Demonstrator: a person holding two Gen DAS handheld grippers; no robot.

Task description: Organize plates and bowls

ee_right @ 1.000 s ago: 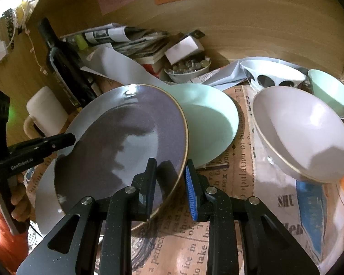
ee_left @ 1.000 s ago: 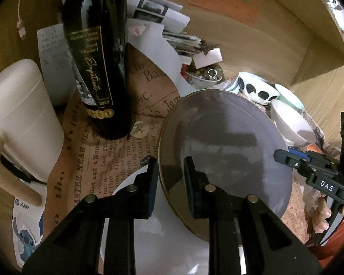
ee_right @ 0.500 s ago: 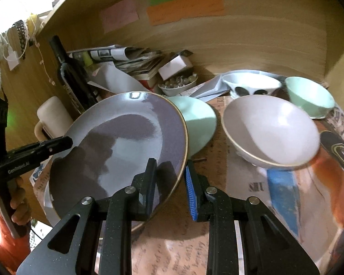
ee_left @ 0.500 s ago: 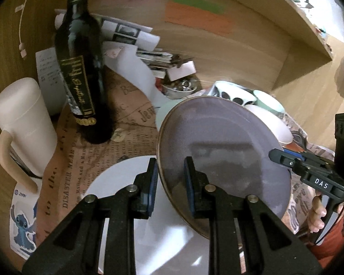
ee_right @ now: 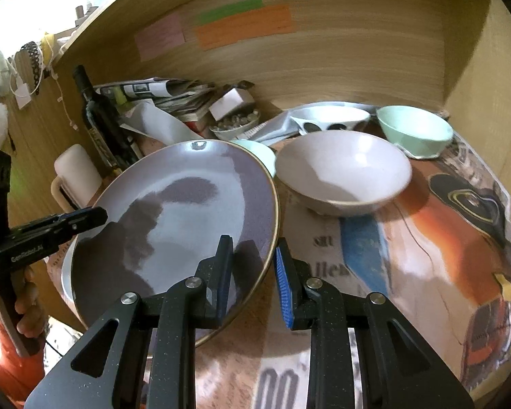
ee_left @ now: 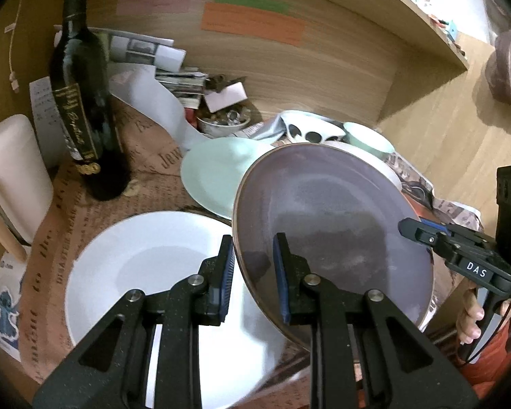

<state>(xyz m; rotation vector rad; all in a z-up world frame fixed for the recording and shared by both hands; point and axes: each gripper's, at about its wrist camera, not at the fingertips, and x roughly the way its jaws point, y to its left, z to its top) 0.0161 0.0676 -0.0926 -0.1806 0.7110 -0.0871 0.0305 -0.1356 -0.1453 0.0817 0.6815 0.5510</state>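
Left wrist view: left gripper (ee_left: 253,272) is clamping the near-left rim of the purple plate (ee_left: 327,225), which is hanging tilted above the white plate (ee_left: 143,272) on the newspaper-covered worktop (ee_left: 95,218). Right gripper (ee_left: 422,230) is gripping the plate's far-right edge. Mint plate (ee_left: 214,173) is lying behind, a wine bottle (ee_left: 81,109) standing upright to the left beside a white jug (ee_left: 13,173).

Right wrist view: right gripper (ee_right: 252,272) is pinching the purple plate's (ee_right: 187,218) gold-edged rim; left gripper (ee_right: 88,216) is biting the opposite edge. Plate is sitting clear of the worktop (ee_right: 374,266), tilted. Pale bowl (ee_right: 344,173) is resting just right of it, with a mint bowl (ee_right: 415,131) and a spotted bowl (ee_right: 327,119) further back.
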